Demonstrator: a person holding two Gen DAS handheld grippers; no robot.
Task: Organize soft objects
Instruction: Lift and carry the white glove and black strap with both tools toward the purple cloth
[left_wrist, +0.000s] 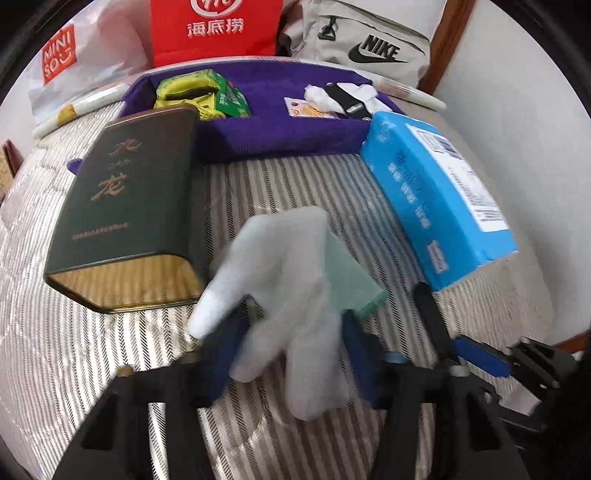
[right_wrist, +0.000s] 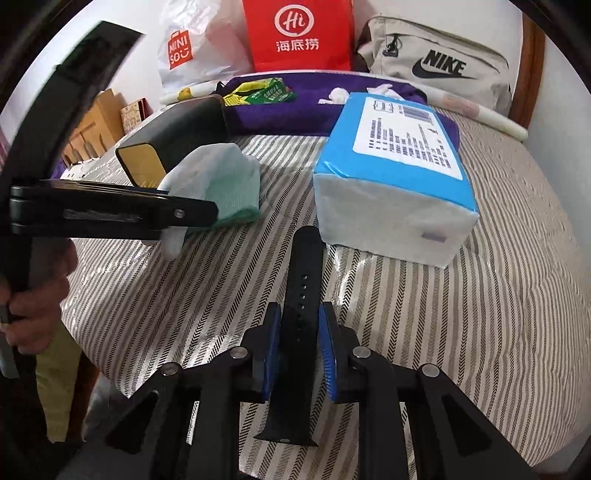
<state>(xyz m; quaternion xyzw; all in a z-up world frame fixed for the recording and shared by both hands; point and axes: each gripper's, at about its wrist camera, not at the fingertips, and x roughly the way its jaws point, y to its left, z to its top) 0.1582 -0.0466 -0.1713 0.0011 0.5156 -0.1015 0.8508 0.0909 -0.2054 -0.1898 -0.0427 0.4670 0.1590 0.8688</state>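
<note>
A white glove (left_wrist: 280, 258) with a green cuff lies on the striped cover, and my left gripper (left_wrist: 295, 317) is shut on it, blue pads against both sides of its fingers. In the right wrist view the same glove (right_wrist: 218, 177) bunches at the tip of the left gripper (right_wrist: 207, 210), which a hand (right_wrist: 33, 302) holds. My right gripper (right_wrist: 300, 314) is shut on a black watch strap (right_wrist: 304, 266) that runs lengthwise between its blue pads and sticks out forward. The strap (left_wrist: 428, 310) also shows at the right of the left wrist view.
A purple fabric tray (left_wrist: 280, 136) at the back holds green packets (left_wrist: 207, 92) and white and black soft items (left_wrist: 343, 98). A dark green tin (left_wrist: 125, 199) lies left of the glove, a blue tissue pack (left_wrist: 436, 199) right. Shopping bags and a grey Nike bag (left_wrist: 369, 44) stand behind.
</note>
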